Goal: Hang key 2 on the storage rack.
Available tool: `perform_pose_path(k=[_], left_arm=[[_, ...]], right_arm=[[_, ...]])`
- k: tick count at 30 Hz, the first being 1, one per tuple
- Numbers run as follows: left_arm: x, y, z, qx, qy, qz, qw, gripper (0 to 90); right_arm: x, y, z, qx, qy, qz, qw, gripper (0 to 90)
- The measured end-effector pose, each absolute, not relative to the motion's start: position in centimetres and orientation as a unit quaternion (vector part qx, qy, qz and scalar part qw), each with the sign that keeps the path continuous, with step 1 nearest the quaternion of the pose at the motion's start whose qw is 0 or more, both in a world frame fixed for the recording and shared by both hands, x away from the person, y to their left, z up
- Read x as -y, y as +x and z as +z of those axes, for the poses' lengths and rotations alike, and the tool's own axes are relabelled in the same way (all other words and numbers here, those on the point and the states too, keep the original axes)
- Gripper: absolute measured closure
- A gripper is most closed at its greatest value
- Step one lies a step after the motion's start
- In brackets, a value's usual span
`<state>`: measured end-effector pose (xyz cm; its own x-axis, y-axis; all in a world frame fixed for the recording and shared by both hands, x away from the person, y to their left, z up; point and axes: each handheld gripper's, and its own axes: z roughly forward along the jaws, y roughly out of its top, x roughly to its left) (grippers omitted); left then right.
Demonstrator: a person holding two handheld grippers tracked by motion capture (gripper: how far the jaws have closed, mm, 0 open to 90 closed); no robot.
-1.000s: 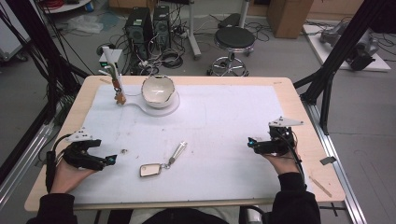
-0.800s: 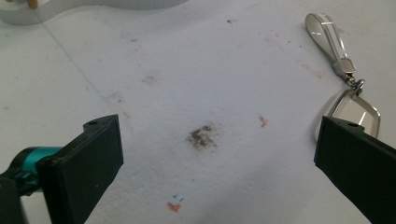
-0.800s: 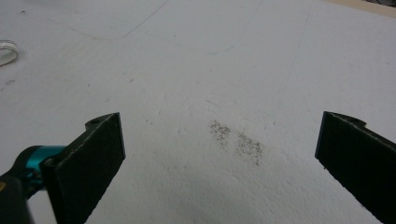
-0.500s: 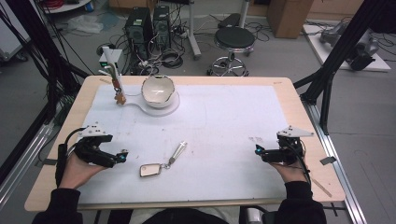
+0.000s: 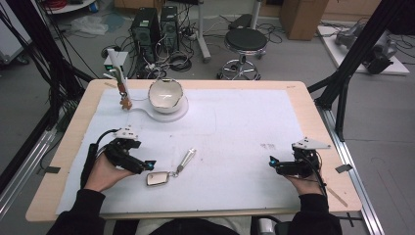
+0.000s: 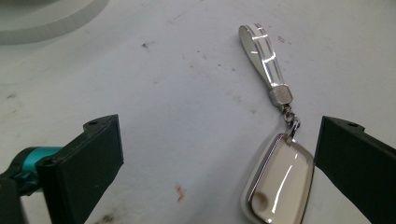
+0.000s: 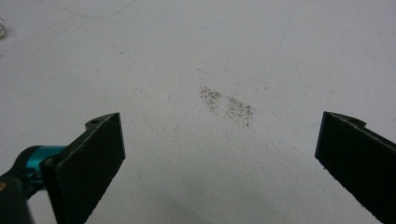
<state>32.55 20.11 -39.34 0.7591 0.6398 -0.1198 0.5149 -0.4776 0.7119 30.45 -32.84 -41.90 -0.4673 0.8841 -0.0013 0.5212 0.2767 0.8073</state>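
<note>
A white sheet [image 5: 235, 127] covers a pale wooden table [image 5: 313, 117]. On it lies a shiny silver keychain [image 5: 169, 169] with a clear strap and a beige glossy fob. At ten o'clock from it sits a white bowl [image 5: 165, 94] on a white round base [image 5: 171, 110]. At nine o'clock of the bowl stands a brown and white tool [image 5: 122, 90]. The left gripper [image 5: 147, 164] and right gripper [image 5: 274, 161] are black with teal accents. A grey speckled smudge [image 7: 226, 107] marks the sheet.

Left gripper [image 5: 147, 164]: we hold it low, jaws spread wide, pointing right.
Right gripper [image 5: 274, 161]: we hold it low, jaws wide, pointing left.
</note>
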Motion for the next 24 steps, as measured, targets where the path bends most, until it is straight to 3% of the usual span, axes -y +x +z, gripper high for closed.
perform_pose_path(k=[14, 24], left_arm=[[-13.2, 34.1, -39.6, -0.307, 0.894, 0.066, 0.321, 3.7], [-11.4, 34.7, -40.2, -0.309, 0.897, 0.061, 0.311, 8.6]], right_arm=[[32.3, 30.8, -41.5, -0.766, 0.453, 0.39, 0.234, 0.7], [32.5, 30.7, -41.4, -0.766, 0.451, 0.391, 0.237, 0.7]])
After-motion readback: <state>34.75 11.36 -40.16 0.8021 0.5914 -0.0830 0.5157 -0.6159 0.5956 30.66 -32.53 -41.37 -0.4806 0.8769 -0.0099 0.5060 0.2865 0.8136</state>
